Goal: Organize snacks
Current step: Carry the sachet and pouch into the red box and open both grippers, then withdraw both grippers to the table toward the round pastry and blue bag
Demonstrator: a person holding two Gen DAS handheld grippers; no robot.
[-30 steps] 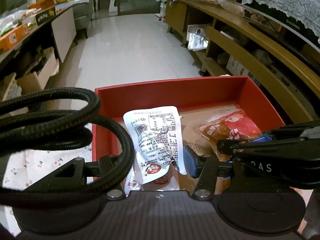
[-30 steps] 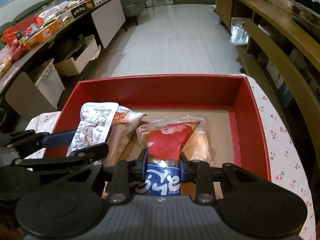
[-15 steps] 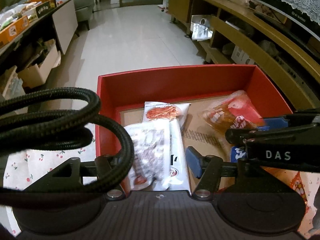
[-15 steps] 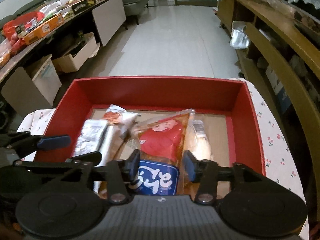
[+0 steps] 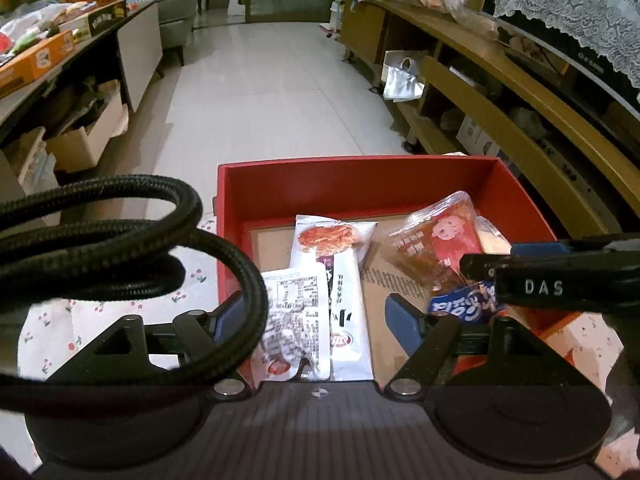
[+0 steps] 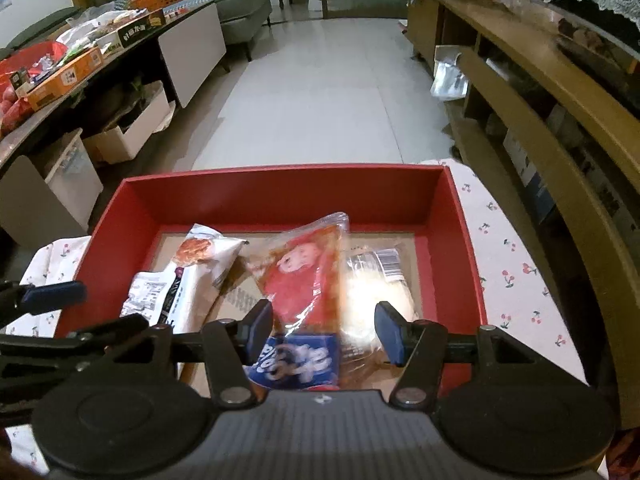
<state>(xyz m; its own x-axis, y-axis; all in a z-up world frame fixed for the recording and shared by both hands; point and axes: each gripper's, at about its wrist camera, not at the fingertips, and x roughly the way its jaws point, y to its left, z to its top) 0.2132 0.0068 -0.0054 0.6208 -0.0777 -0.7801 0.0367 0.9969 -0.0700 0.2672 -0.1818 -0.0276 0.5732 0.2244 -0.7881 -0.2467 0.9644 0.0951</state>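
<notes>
**Both grippers over a red snack box on a cherry-print bench**

A bench with a white cherry-print cloth (image 6: 516, 276) carries an open red rectangular box with a brown cardboard floor (image 6: 280, 196); its far half is bare. A looped black braided cable (image 5: 132, 240) masks the box's left wall in the left wrist view. The left gripper (image 5: 316, 316) has its fingers spread and opening around two white flat snack packets (image 5: 340, 280) lying on the box floor, pads clear of them. The right gripper (image 6: 324, 330) has its fingers parted beside a red-and-blue clear snack bag (image 6: 308, 292), which is blurred; contact cannot be judged. A pale clear-wrapped pastry (image 6: 378, 288) lies just right of that bag.
</notes>
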